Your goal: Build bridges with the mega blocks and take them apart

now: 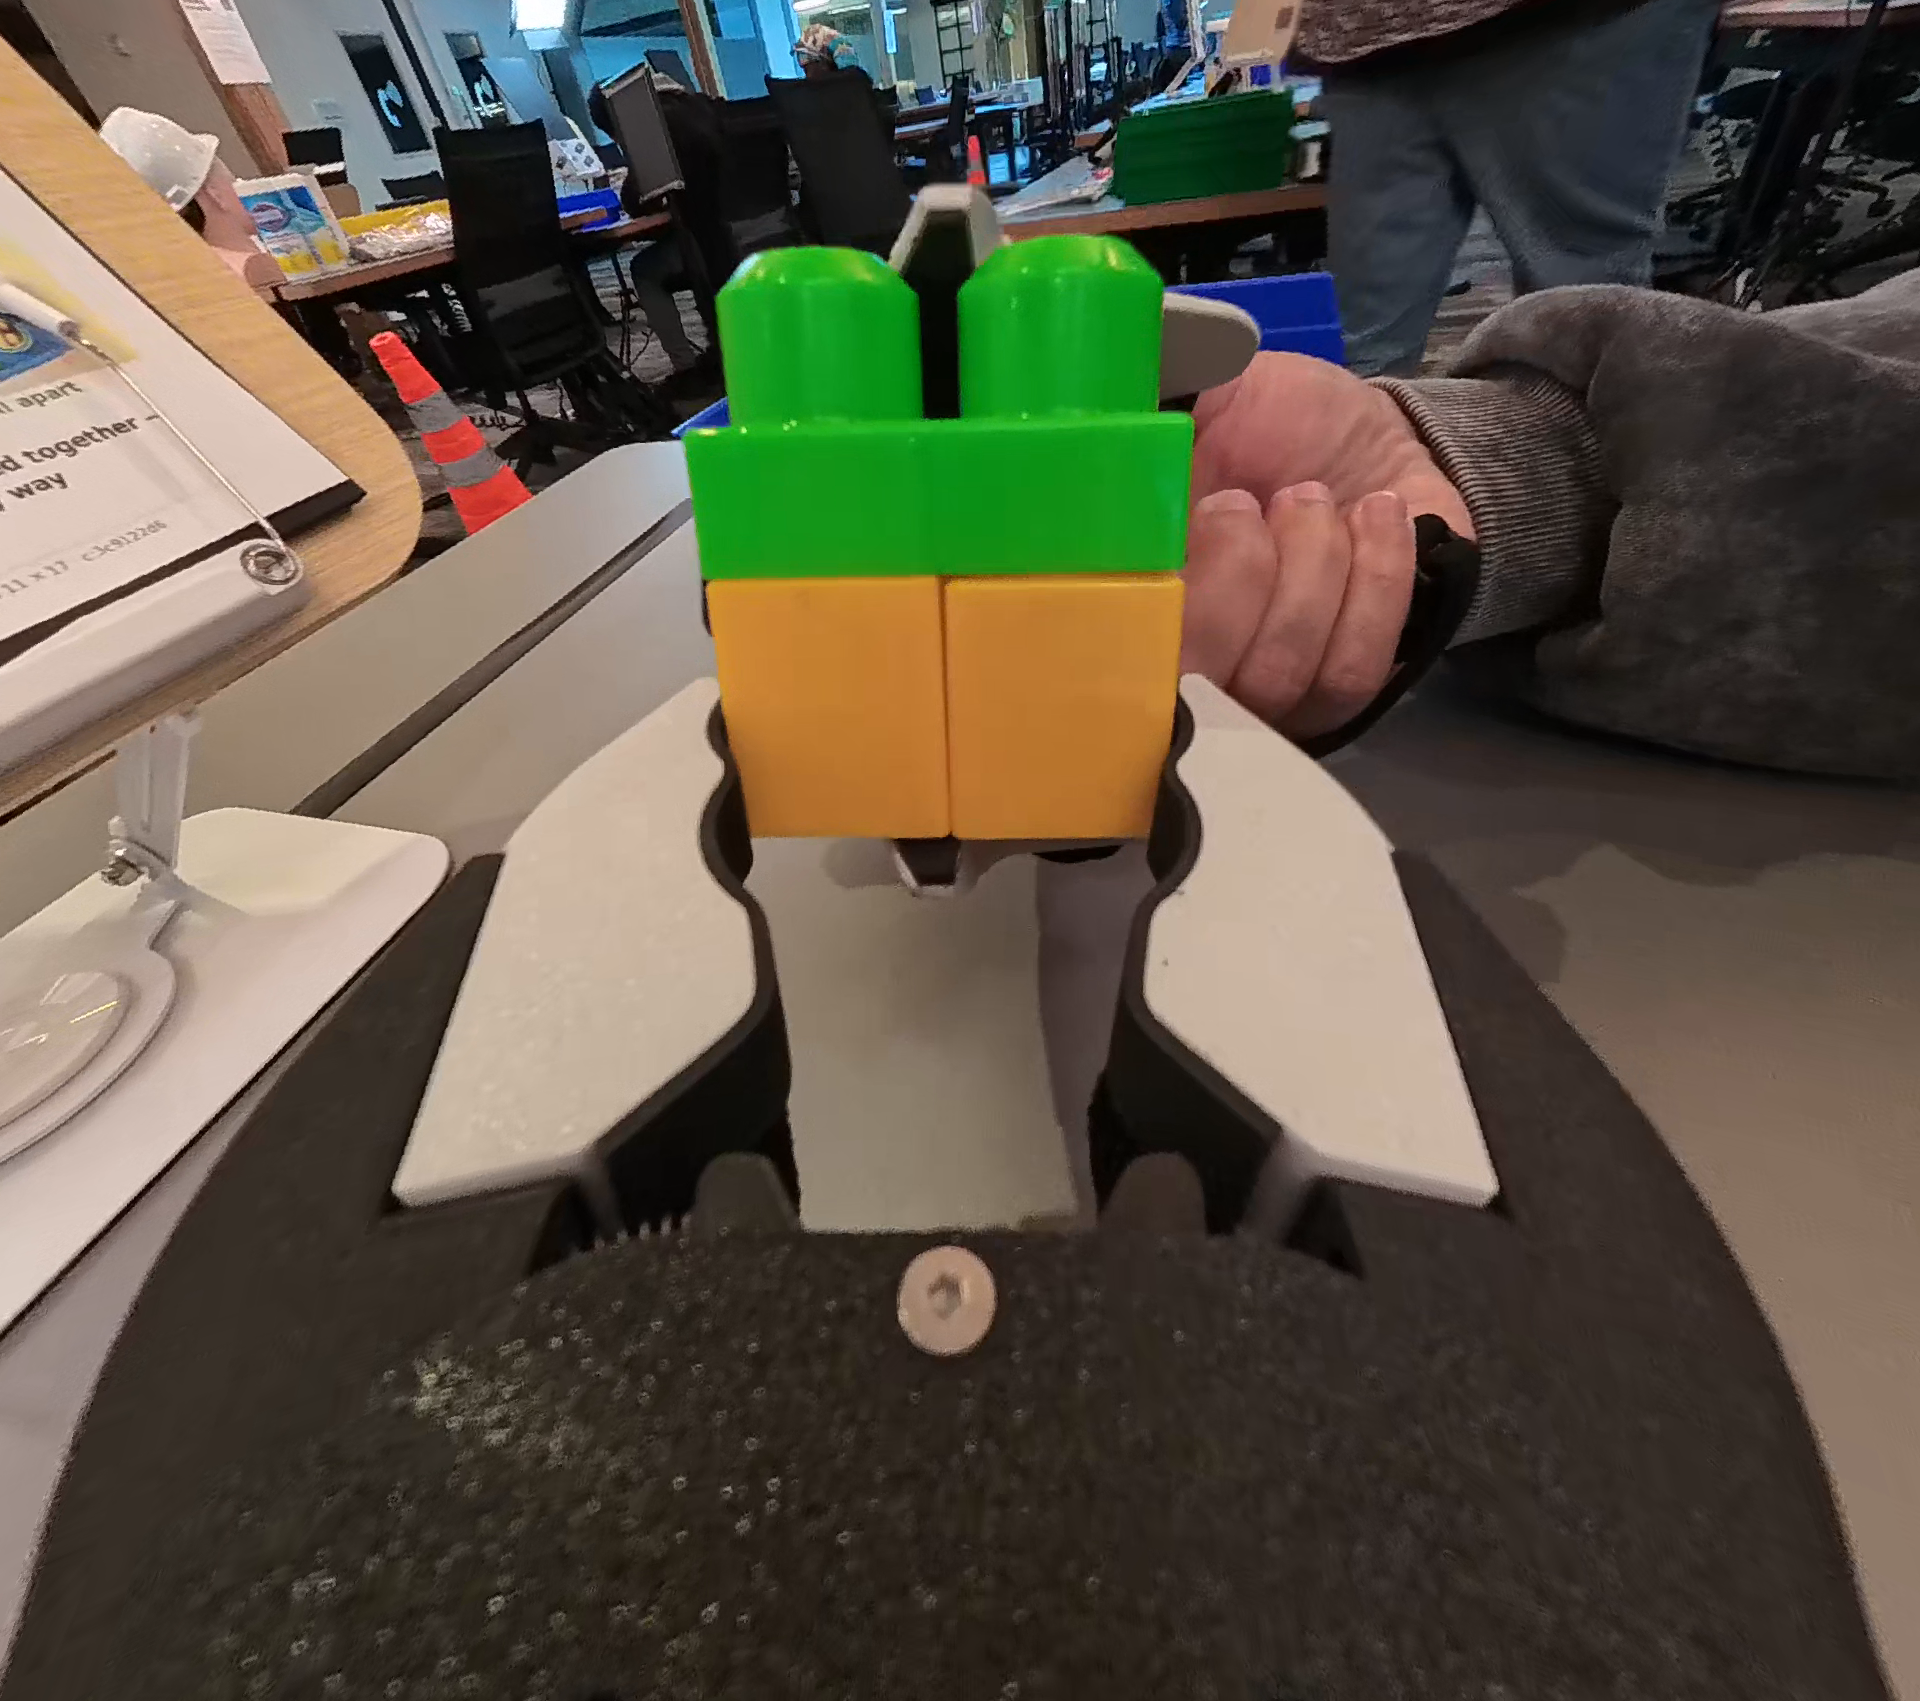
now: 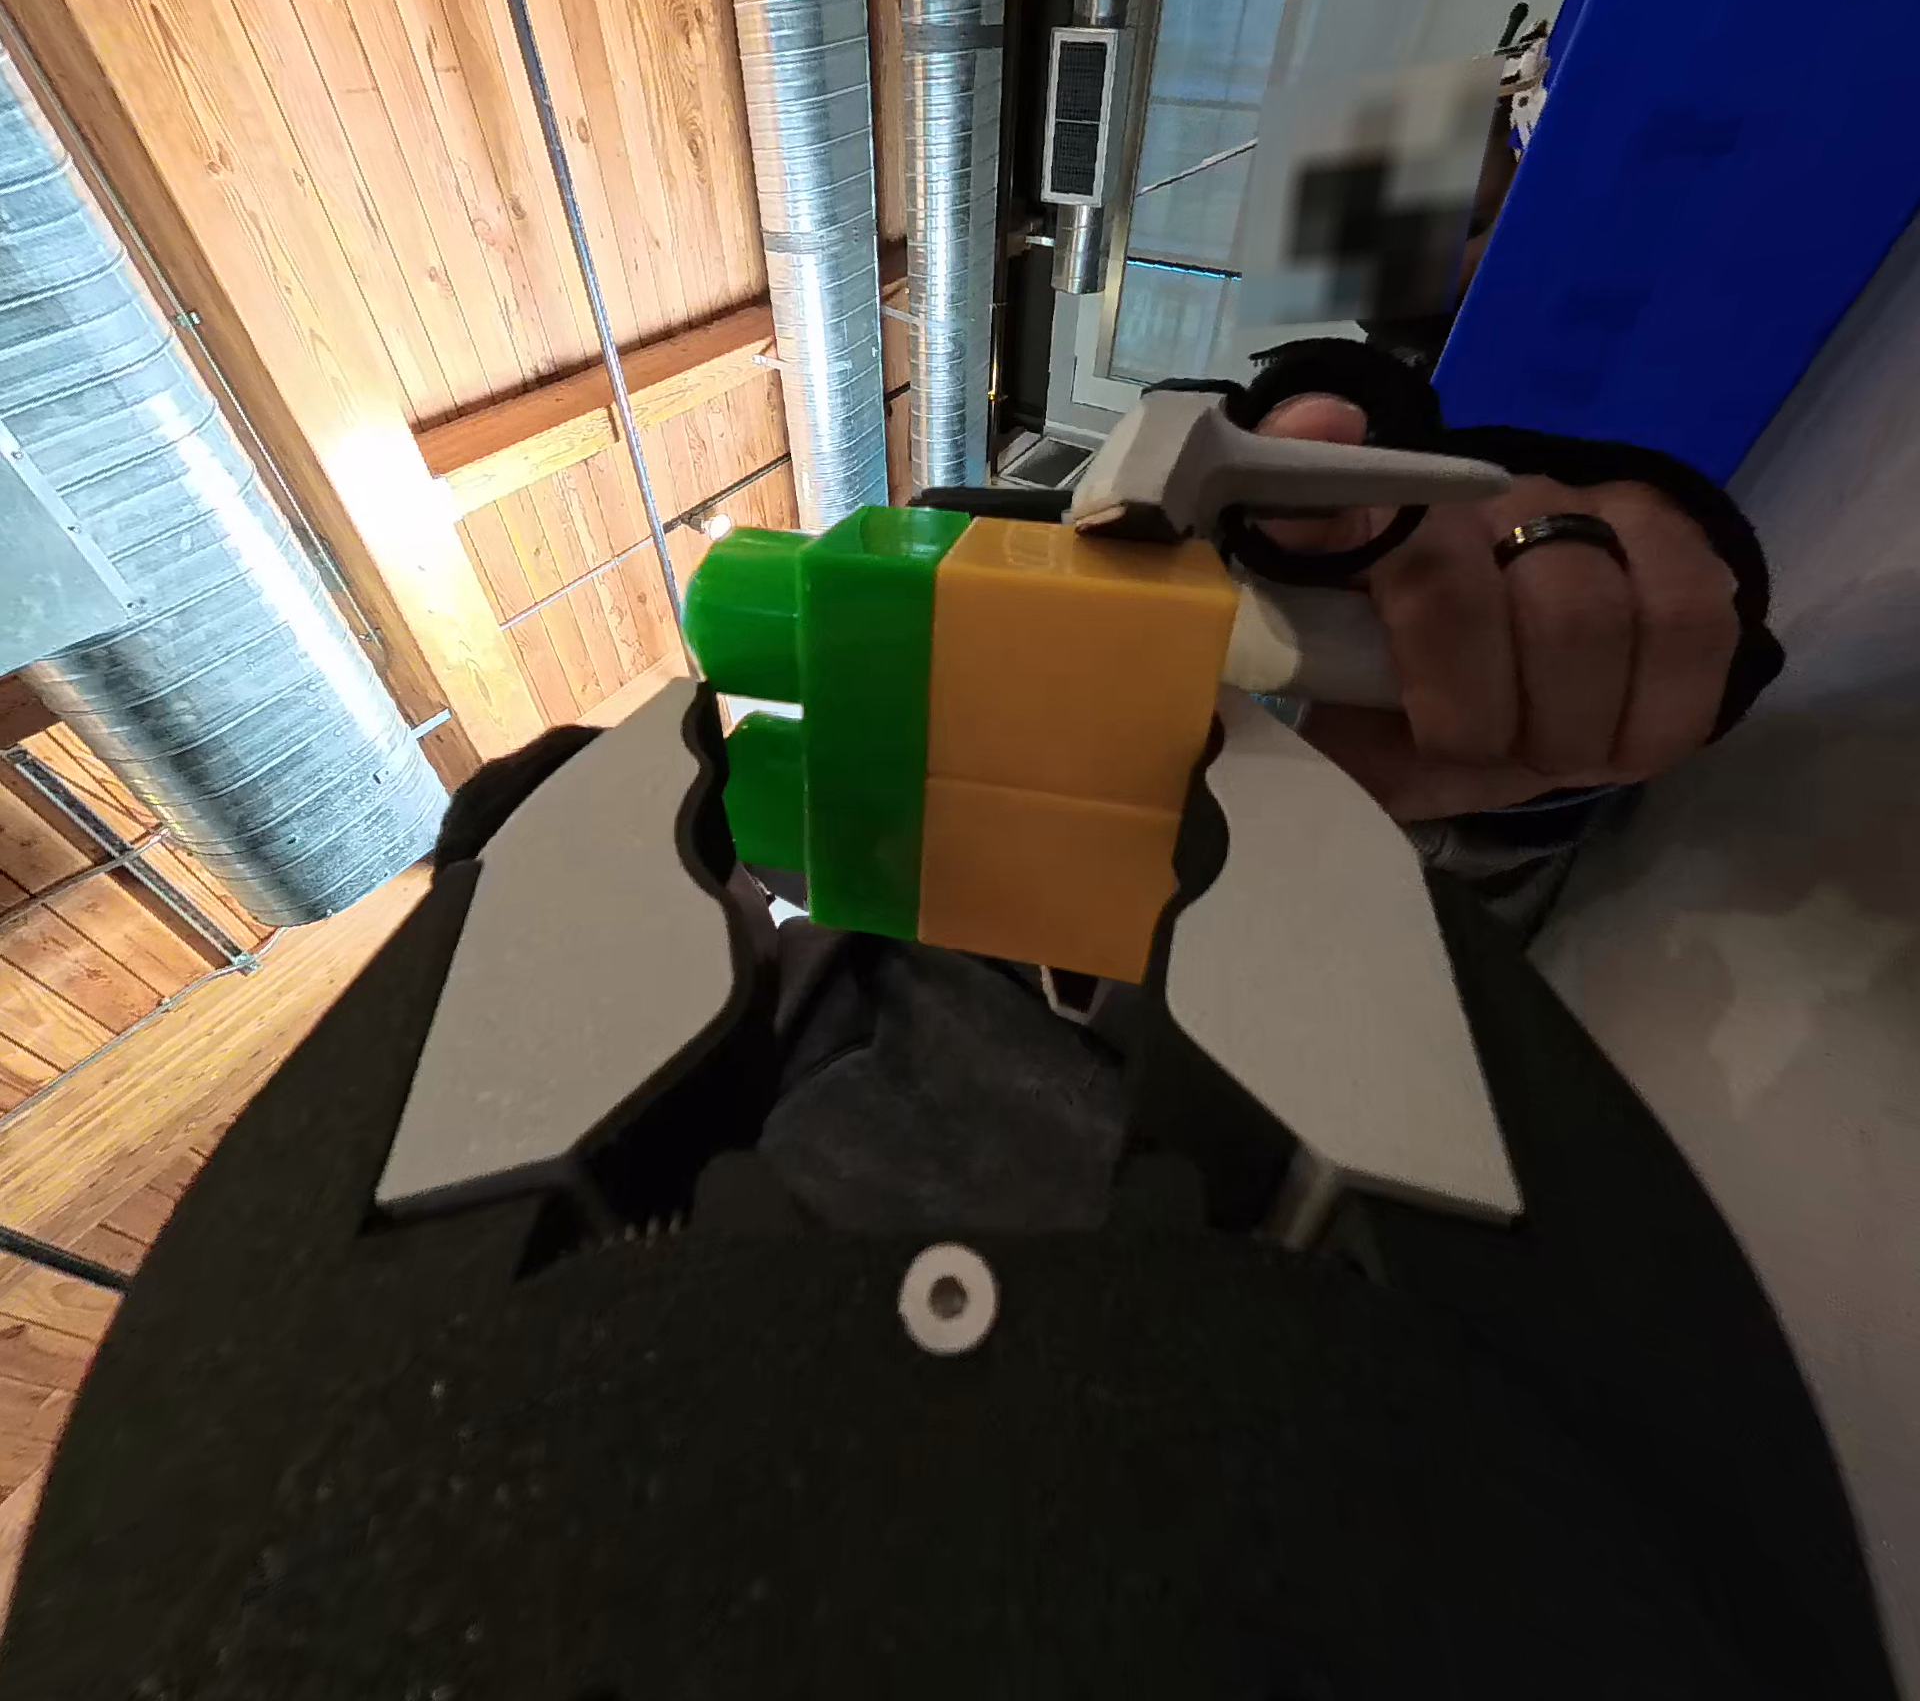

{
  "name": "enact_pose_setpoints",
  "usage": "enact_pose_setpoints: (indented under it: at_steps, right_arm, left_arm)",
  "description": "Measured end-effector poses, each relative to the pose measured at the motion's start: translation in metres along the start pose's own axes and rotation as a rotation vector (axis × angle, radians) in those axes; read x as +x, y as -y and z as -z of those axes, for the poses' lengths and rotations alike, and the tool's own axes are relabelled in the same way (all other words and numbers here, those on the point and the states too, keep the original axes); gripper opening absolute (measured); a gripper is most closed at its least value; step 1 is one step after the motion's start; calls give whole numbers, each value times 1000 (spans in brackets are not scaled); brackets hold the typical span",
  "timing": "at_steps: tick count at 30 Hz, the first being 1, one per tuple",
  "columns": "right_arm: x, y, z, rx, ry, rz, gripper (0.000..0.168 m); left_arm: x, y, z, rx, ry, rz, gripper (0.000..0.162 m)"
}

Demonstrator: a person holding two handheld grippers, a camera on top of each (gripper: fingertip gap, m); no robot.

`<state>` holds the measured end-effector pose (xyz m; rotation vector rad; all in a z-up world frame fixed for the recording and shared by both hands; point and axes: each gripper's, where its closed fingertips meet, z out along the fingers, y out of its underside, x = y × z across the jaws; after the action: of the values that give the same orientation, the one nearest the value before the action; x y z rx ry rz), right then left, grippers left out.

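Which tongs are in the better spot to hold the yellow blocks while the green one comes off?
Left. The left tongs pinch just the yellow blocks; the right tongs squeeze the green block and yellow together.

One green block; seemingly two yellow blocks; two grippers.

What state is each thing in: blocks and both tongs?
green block: pressed onto both yellow blocks, studs bare.
yellow blocks: side by side, joined under the green block, held off the table.
left tongs: shut on the yellow blocks' sides.
right tongs: shut end to end, green block studs to yellow blocks' base.
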<state>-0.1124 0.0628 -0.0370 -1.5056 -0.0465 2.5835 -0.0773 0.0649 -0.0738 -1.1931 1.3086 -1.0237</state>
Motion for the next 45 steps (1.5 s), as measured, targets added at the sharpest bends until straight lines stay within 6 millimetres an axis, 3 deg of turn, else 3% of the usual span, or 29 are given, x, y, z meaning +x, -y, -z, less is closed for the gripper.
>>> enact_pose_setpoints:
  at_steps: [3, 6, 10, 12, 14, 16, 19, 20, 24, 25, 28, 32, 36, 39, 42, 45]
  right_arm:
    - [3, 6, 1, 37, -52, 12, 86]
    - [-2, 13, 6, 57, -182, 82, 97]
    - [-16, 22, 12, 57, -481, 257, 101]
    - [-6, 31, 24, 22, -791, 398, 98]
    - [3, 38, 38, -33, -1060, 507, 94]
    - [13, 41, 42, -74, -1205, 544, 86]
    - [33, 36, 42, -135, -1312, 530, 78]
    - [38, 34, 41, -149, -1328, 525, 68]
    - [47, 31, 44, -154, -1396, 556, 38]
    - [47, 30, 46, -161, -1417, 569, 37]
    - [28, 34, 58, -95, -1492, 667, 37]
    - [-40, 36, 75, 95, -1532, 857, 37]
    - [-126, 26, 126, 274, -1710, 997, 37]
    - [-160, 15, 195, 369, -1888, 897, 37]
    - [-151, 6, 265, 409, -1984, 664, 37]
    - [-122, 3, 311, 387, -2024, 507, 38]
  left_arm:
    - [-5, -2, 0, -20, 29, 1, 75]
    - [-15, -1, 5, -12, 81, -5, 75]
    - [-40, -7, 12, -55, 212, -17, 75]
    - [-48, -15, 11, -114, 267, -51, 75]
    - [-52, -26, 9, -193, 314, -104, 75]
    - [-47, -34, 4, -237, 308, -137, 75]
    - [-42, -35, 0, -260, 312, -162, 75]
    - [-41, -37, 0, -271, 314, -163, 75]
    - [-34, -41, -4, -287, 289, -137, 75]
    - [-32, -42, -5, -291, 285, -133, 75]
    - [-24, -42, -6, -293, 244, -76, 74]
    - [-33, -41, -2, -265, 255, 27, 71]
    - [-55, -47, 6, -239, 308, 178, 67]
    - [-67, -51, 11, -202, 308, 313, 67]
    - [-73, -54, 12, -167, 286, 441, 66]
    - [-74, -56, 12, -158, 259, 504, 66]
